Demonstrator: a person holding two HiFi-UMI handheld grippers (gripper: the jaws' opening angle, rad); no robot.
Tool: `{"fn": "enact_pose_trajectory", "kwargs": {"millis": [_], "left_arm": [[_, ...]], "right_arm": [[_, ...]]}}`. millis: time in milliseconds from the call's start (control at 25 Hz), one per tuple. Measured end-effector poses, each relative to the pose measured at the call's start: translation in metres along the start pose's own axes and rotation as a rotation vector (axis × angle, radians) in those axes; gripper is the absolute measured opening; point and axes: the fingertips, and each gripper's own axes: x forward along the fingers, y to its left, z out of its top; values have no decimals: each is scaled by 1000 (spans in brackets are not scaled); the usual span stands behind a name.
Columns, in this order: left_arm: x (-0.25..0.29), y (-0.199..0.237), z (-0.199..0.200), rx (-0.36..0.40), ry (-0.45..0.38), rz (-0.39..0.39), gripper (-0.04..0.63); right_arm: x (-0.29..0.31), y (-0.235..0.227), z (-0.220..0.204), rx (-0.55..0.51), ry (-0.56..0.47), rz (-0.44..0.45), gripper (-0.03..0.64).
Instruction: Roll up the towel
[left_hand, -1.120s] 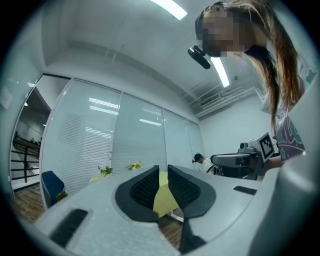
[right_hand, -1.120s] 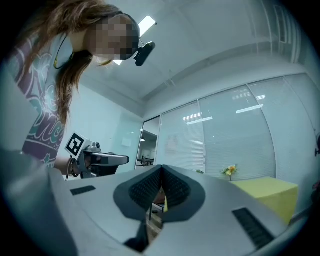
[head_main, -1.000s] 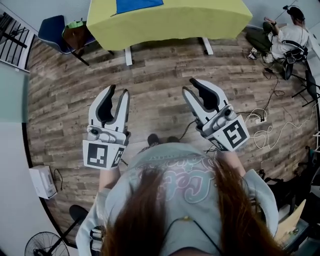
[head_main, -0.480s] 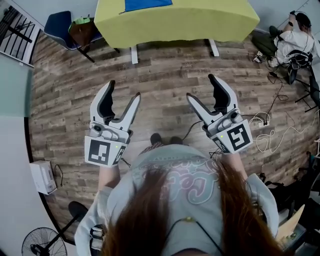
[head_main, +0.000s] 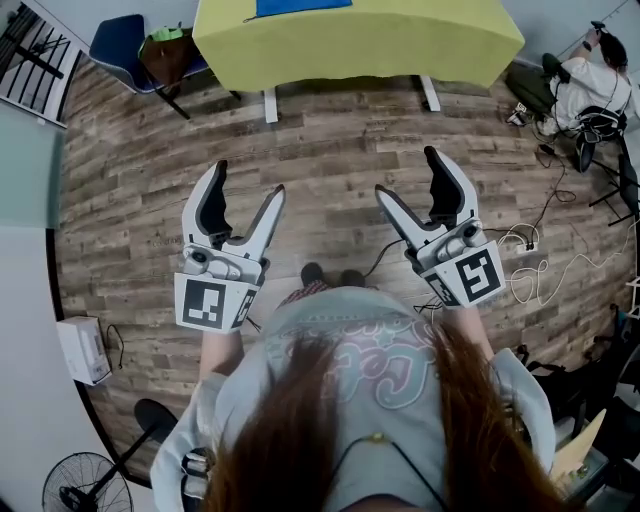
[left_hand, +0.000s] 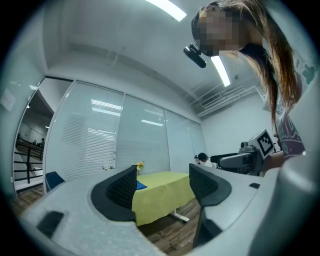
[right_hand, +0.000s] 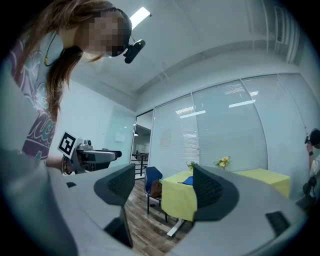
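Left gripper and right gripper have just been opening and now both are spread wide, nothing between the jaws, just hanging over the wood floor. The blue towel lies flat on the yellow-green table, well ahead of both sets of fingers. The loopy lettering on the shirt is too warped to read. A brown bag sits on the blue chair.

floor: wood planks | table: yellow-green cloth | chair (blue) beside table | walls: glass
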Motion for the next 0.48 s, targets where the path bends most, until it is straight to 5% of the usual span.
{"fn": "enact_pose_trajectory", "kwargs": {"millis": [480], "left_arm": [[-19,21,-8,-13,2,-19,296]], "right_arm": [[19,27,-6,13,3,13,347]]}}
